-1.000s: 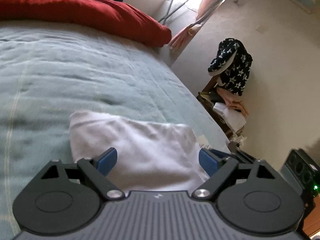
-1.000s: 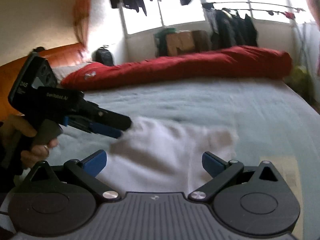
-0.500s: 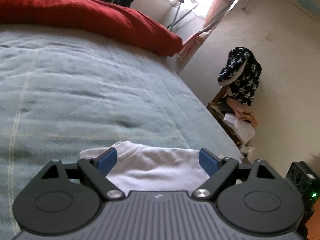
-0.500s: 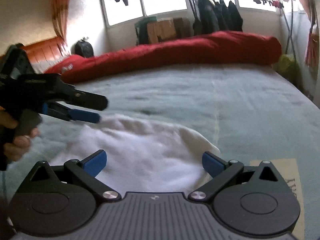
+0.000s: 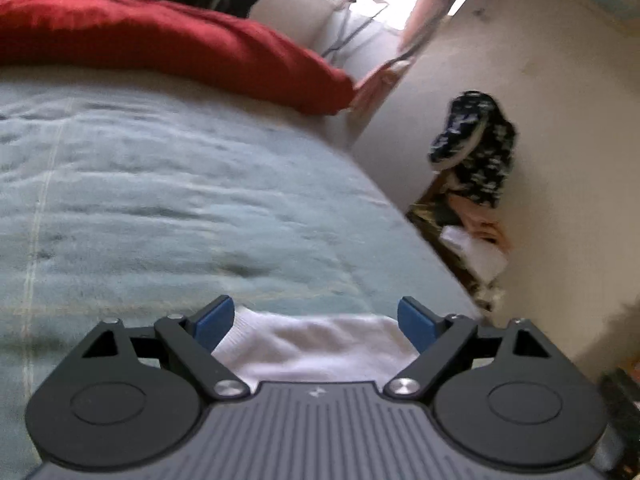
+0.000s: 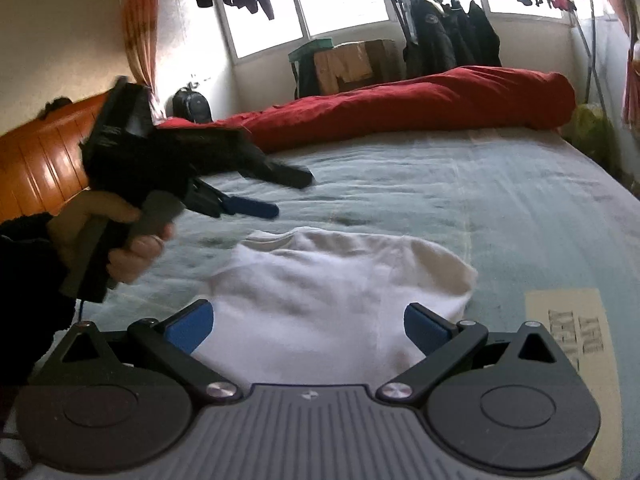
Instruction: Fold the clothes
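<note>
A white garment (image 6: pixel 340 292) lies folded in a rounded heap on the pale blue bed cover (image 6: pixel 460 184). My right gripper (image 6: pixel 308 327) hovers just short of its near edge, jaws wide open, nothing between the blue pads (image 6: pixel 190 326). My left gripper (image 6: pixel 280 192), held in a person's hand (image 6: pixel 120 232), floats above and to the left of the garment, open and empty. In the left wrist view only a strip of the white garment (image 5: pixel 316 344) shows under the open left gripper (image 5: pixel 314 320).
A rolled red duvet (image 6: pixel 420 100) lies along the bed's far side, with a clothes rack (image 6: pixel 448 36) behind it. An orange wooden headboard (image 6: pixel 36 160) stands at left. Beyond the bed's edge, a pile of clothes (image 5: pixel 476 152) sits by the wall. A printed patch (image 6: pixel 568 332) marks the cover.
The left gripper has lifted up and away from the garment's left edge, so less of the cloth shows in its view. The garment now rests as a settled folded heap.
</note>
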The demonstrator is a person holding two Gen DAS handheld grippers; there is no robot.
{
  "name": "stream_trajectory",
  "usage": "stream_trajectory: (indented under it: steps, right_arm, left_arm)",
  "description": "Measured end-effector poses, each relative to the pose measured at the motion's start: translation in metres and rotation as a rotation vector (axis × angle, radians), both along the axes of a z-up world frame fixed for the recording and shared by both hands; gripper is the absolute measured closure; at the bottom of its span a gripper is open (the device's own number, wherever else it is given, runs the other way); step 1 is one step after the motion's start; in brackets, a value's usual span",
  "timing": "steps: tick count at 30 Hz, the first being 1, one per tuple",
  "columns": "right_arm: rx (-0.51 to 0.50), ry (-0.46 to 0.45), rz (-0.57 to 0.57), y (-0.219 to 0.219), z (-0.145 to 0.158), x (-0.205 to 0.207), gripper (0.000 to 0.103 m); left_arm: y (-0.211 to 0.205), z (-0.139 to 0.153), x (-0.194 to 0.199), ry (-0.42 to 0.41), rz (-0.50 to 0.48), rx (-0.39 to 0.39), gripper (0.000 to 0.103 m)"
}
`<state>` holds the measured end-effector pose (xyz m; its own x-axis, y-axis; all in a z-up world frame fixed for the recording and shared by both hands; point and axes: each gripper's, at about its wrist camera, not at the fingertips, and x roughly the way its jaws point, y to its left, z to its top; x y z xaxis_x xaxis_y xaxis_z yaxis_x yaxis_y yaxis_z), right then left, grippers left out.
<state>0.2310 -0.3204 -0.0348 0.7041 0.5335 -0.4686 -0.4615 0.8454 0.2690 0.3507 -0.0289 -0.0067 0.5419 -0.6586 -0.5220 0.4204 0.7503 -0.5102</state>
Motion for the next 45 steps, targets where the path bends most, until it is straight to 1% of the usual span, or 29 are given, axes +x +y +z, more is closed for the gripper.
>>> stream_trajectory:
  steps: [2, 4, 6, 8, 10, 11, 13, 15, 17, 19, 21, 23, 24, 25, 27, 28, 29, 32, 35, 37, 40, 42, 45]
  right_arm:
    - [0.012, 0.011, 0.012, 0.002, -0.004, -0.004, 0.0]
    - [-0.006, 0.03, -0.011, 0.004, -0.013, -0.006, 0.0]
    - [-0.022, 0.039, -0.036, 0.004, -0.02, -0.008, 0.0]
    - [-0.034, 0.035, -0.057, 0.003, -0.018, -0.012, 0.0]
    - [-0.033, 0.035, -0.073, 0.002, -0.01, -0.019, 0.0]
    - [-0.023, 0.028, -0.072, 0.0, -0.006, -0.024, 0.0]
    - [0.002, 0.01, -0.067, -0.002, 0.001, -0.034, 0.0]
    - [0.024, 0.001, -0.048, 0.0, 0.004, -0.039, 0.0]
    - [0.023, 0.003, -0.028, 0.005, 0.001, -0.04, 0.0]
    - [-0.005, 0.029, -0.026, 0.012, -0.005, -0.038, 0.0]
    - [-0.032, 0.062, -0.045, 0.014, -0.014, -0.037, 0.0]
    - [-0.033, 0.075, -0.058, 0.013, -0.017, -0.04, 0.0]
    - [-0.03, 0.075, -0.061, 0.013, -0.016, -0.043, 0.0]
    - [-0.031, 0.068, -0.062, 0.012, -0.013, -0.046, 0.0]
    - [-0.035, 0.049, -0.065, 0.012, -0.007, -0.053, 0.0]
    - [-0.031, 0.039, -0.057, 0.014, -0.004, -0.054, 0.0]
    - [-0.025, 0.028, -0.046, 0.016, -0.001, -0.055, 0.0]
    - [-0.012, 0.006, 0.001, 0.028, 0.007, -0.053, 0.0]
    - [-0.011, -0.003, 0.063, 0.049, 0.006, -0.045, 0.0]
    - [-0.015, 0.01, 0.078, 0.062, -0.001, -0.037, 0.0]
    - [-0.027, 0.091, 0.048, 0.067, -0.021, -0.026, 0.0]
    - [-0.03, 0.085, 0.046, 0.067, -0.021, -0.031, 0.0]
    - [-0.029, 0.068, 0.058, 0.072, -0.009, -0.035, 0.0]
  left_arm:
    - [-0.003, 0.003, -0.016, 0.006, -0.038, -0.012, 0.012]
    - [-0.005, -0.006, -0.025, 0.043, -0.055, -0.024, 0.012]
    - [-0.009, -0.023, -0.024, 0.083, -0.03, 0.035, 0.013]
    - [-0.011, -0.033, -0.018, 0.107, -0.011, 0.076, 0.015]
    - [-0.009, -0.025, -0.019, 0.106, 0.01, 0.063, 0.015]
    - [-0.009, -0.016, -0.023, 0.084, 0.019, 0.06, 0.014]
    - [-0.01, 0.0, -0.036, 0.029, 0.008, 0.051, 0.014]
    - [-0.011, 0.007, -0.052, 0.02, -0.01, 0.03, 0.013]
    - [-0.013, 0.005, -0.067, 0.039, -0.026, 0.016, 0.012]
    - [-0.016, -0.005, -0.08, 0.072, -0.026, 0.014, 0.012]
    - [-0.017, -0.023, -0.087, 0.131, -0.009, 0.014, 0.013]
    - [-0.014, -0.031, -0.093, 0.149, 0.014, 0.005, 0.013]
    - [-0.012, -0.032, -0.096, 0.154, 0.024, -0.004, 0.013]
    - [-0.008, -0.027, -0.1, 0.149, 0.032, -0.023, 0.013]
    - [-0.003, -0.015, -0.109, 0.124, 0.033, -0.058, 0.012]
    - [-0.002, -0.009, -0.113, 0.106, 0.037, -0.057, 0.012]
    - [-0.001, -0.004, -0.117, 0.092, 0.048, -0.043, 0.012]
    - [0.004, 0.002, -0.126, 0.075, 0.108, 0.036, 0.012]
    - [0.016, -0.002, -0.133, 0.103, 0.175, 0.097, 0.012]
    - [0.029, -0.006, -0.138, 0.122, 0.211, 0.123, 0.012]
    - [0.046, -0.009, -0.144, 0.127, 0.263, 0.163, 0.012]
    - [0.058, -0.008, -0.148, 0.122, 0.296, 0.174, 0.012]
    - [0.073, -0.004, -0.151, 0.102, 0.342, 0.164, 0.012]
